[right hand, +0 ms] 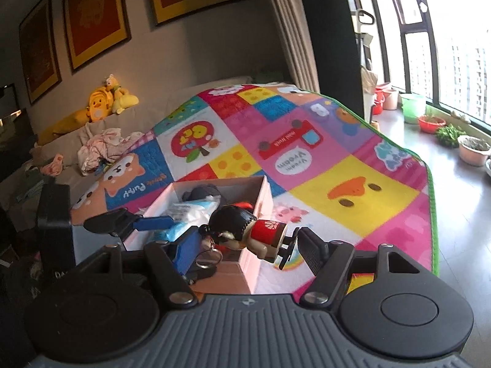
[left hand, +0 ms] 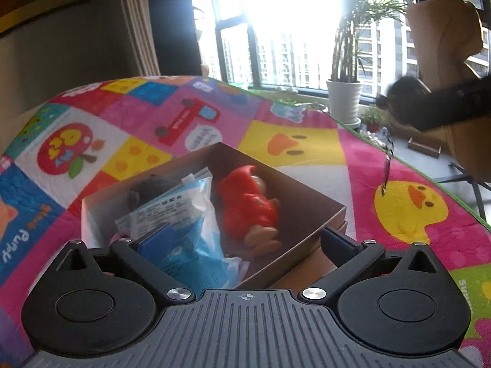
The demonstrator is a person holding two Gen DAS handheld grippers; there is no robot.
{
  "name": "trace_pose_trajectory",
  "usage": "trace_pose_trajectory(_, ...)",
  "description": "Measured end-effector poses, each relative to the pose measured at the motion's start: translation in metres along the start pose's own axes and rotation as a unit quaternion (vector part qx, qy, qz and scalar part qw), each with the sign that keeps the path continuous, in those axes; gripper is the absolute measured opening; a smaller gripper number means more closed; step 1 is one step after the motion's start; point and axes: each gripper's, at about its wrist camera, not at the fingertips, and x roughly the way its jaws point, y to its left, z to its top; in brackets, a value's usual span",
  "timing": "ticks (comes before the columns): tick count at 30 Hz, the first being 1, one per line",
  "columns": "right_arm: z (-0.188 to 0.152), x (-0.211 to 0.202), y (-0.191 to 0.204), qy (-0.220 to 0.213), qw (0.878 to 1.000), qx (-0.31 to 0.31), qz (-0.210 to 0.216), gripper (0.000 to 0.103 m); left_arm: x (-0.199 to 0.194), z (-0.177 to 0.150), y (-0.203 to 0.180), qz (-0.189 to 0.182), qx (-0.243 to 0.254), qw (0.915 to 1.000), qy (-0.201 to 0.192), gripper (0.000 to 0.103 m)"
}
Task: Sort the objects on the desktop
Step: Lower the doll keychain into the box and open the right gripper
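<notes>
Nearest in the right wrist view, the right hand-held gripper (right hand: 245, 247) is clenched on a little doll keychain (right hand: 248, 233): black-haired head toward the blue left finger, red body and feet toward the black right finger, so its long axis lies crosswise between the jaws, roughly level. A key ring (right hand: 210, 259) dangles below the head.

Just beyond and slightly left of the doll sits the landmark, the open cardboard box (right hand: 264, 202), its near corner almost under the doll (the ring already hangs over the box's near end). So the drop lies forward and a touch left of the right hand-held gripper, which is clearly the one placed for it.

Over in the left wrist view, the left hand-held gripper (left hand: 245, 239) is released, jaws spread wide over the box's near rim with nothing between them. Inside the box: a blue-and-clear plastic packet (left hand: 184, 214) at the near left, a red figure (left hand: 248, 205) to the right of it, a dark object (left hand: 150, 188) at the back.

Beyond the box, the colourful patchwork cloth covers the surface (left hand: 291, 144), and past that, a bright window.
</notes>
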Motion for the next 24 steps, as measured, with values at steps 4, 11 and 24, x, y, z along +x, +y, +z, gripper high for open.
trace_pose_trajectory(4,0.031,0.015,0.013,0.000,1.000,-0.020,0.019,0.070,-0.026,-0.002,0.002,0.031,-0.064,0.9975,-0.002,0.103)
trace_pose_trajectory(11,0.095,0.090,0.031,0.012,1.000,-0.023,0.013,0.074,-0.079,-0.033,0.025,0.117,-0.189,0.9749,-0.009,0.103)
trace_pose_trajectory(24,-0.026,0.046,0.038,0.064,0.998,-0.010,-0.022,0.103,-0.075,-0.087,0.016,0.144,-0.233,0.9603,0.051,0.103)
